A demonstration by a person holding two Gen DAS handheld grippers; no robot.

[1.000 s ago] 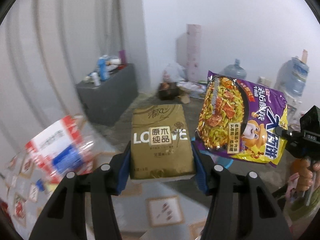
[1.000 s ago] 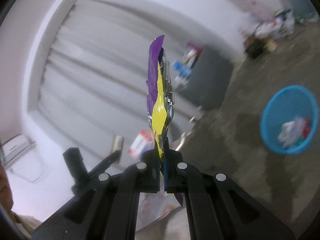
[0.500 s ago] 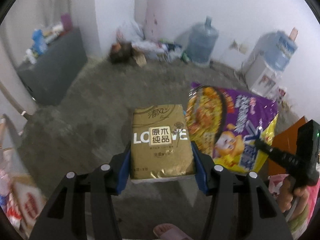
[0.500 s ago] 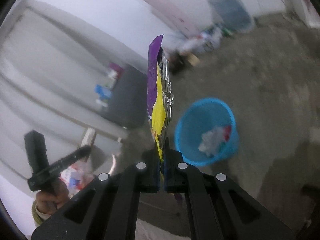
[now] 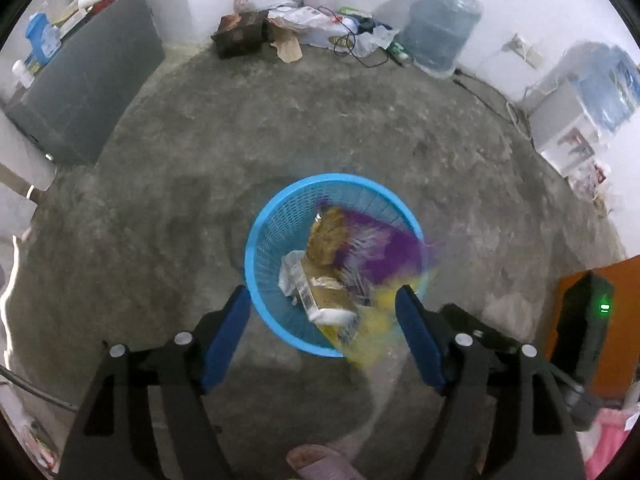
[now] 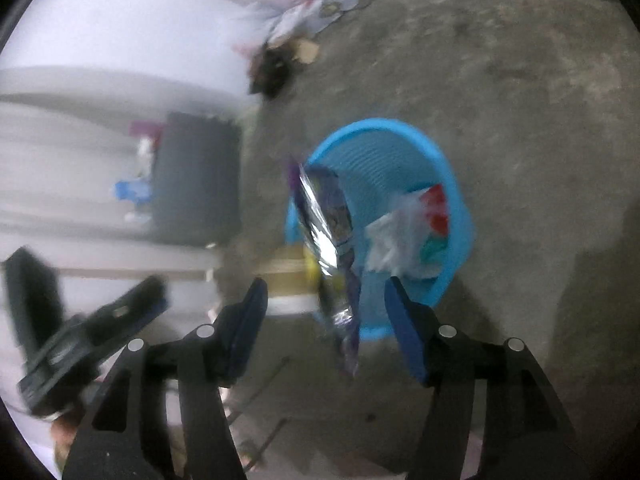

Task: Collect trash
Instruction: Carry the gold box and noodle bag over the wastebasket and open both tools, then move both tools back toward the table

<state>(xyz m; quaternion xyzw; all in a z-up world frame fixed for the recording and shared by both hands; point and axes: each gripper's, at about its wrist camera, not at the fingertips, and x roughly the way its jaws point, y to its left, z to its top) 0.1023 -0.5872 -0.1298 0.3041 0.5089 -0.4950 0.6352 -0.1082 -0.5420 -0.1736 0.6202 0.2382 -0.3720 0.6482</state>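
Rough grey concrete floor [image 5: 320, 120] spreads below you, with one round blue plastic mesh basket [image 5: 276, 236] on it, two large clear water jugs [image 5: 440, 24] by the white wall and a dark grey cabinet [image 5: 84, 80] at left. Your left gripper [image 5: 322, 320] has just been opening, its jaws wide with nothing between them; the gold tissue pack [image 5: 328, 264] lies in the basket. Your right gripper [image 6: 324, 312] has just been opening too; the purple foil snack bag [image 6: 328, 232] hangs loose between its spread pads, blurred, above the basket rim.
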